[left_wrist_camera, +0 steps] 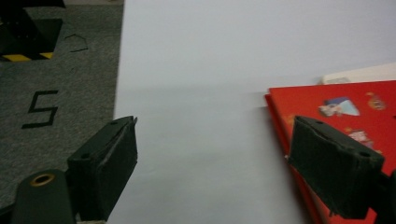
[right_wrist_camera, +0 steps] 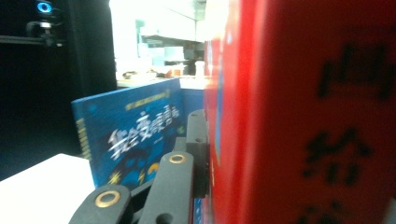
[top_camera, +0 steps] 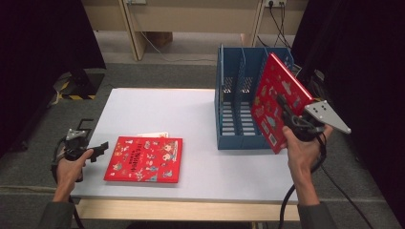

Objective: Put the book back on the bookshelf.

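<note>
Left claw sits at 8 o'clock of the high view, just off the left edge of the white counter, held level and pointing toward 3 o'clock. In the left gripper view we see its jaws spread wide with nothing between them, bare counter in the gap. Just beyond it, toward 3 o'clock, a red picture book lies flat on the counter, cover up, near the front edge; one jaw overlaps the book's corner in the left gripper view, but we can't tell whether it touches. A pale book peeks out from under the red one's far edge. At 1 o'clock a blue file rack stands upright on the counter, slots open at the top. Right claw at 3 o'clock is clamped tight on a second red book, held in the air, tilted, its top leaning over the rack's right side and its lower edge beside the rack's front right corner. In the right gripper view that red cover sits right against the jaw, and a blue book stands behind it.
</note>
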Motion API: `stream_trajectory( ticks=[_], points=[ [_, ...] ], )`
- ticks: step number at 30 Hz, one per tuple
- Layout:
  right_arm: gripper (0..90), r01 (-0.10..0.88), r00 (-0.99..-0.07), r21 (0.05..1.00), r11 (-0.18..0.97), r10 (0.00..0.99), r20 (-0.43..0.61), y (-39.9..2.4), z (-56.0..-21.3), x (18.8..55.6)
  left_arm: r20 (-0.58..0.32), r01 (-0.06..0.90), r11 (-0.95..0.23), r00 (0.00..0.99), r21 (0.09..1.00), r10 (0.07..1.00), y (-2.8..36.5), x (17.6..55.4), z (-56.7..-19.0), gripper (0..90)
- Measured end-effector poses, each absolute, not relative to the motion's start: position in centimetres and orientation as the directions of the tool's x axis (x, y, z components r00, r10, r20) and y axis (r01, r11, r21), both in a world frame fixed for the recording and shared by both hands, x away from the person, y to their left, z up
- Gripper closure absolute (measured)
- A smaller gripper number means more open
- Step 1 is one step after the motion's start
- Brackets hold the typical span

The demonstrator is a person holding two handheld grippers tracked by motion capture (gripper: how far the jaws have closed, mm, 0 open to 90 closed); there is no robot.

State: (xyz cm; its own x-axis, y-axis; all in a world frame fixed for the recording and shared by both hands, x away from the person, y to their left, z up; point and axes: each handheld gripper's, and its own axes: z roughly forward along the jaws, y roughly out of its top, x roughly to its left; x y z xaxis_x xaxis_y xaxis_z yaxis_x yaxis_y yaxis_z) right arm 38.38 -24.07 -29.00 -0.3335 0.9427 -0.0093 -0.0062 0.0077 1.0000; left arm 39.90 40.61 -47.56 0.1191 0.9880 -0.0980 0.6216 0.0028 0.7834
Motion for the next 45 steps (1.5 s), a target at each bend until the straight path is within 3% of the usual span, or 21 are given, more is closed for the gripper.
stream_trajectory(
  ticks=[8, 15, 24, 45],
  points=[
    [79.9, 0.017, -0.267, 1.000, -0.024, 0.963, 0.027, -22.1, -29.3, 43.3, -0.075, 0.645, -0.031, 0.136, 0.764, 0.988, 40.5, 40.0, -48.6, 14.9],
    [79.9, 0.014, -0.208, 1.000, 0.009, 0.978, -0.006, -20.8, -30.5, 46.8, -0.019, 0.682, -0.101, 0.166, 0.724, 0.986, 39.6, 40.2, -50.1, 14.8],
    [79.9, 0.058, -0.163, 0.998, -0.039, 0.986, 0.048, -19.3, -32.8, 50.6, -0.012, 0.665, -0.102, 0.164, 0.740, 0.986, 39.5, 40.1, -50.4, 12.3],
    [79.8, 0.113, -0.157, 0.994, -0.002, 0.987, 0.020, -17.0, -37.8, 53.7, -0.011, 0.662, -0.100, 0.161, 0.743, 0.987, 39.5, 40.0, -50.5, 12.4]
  ],
)
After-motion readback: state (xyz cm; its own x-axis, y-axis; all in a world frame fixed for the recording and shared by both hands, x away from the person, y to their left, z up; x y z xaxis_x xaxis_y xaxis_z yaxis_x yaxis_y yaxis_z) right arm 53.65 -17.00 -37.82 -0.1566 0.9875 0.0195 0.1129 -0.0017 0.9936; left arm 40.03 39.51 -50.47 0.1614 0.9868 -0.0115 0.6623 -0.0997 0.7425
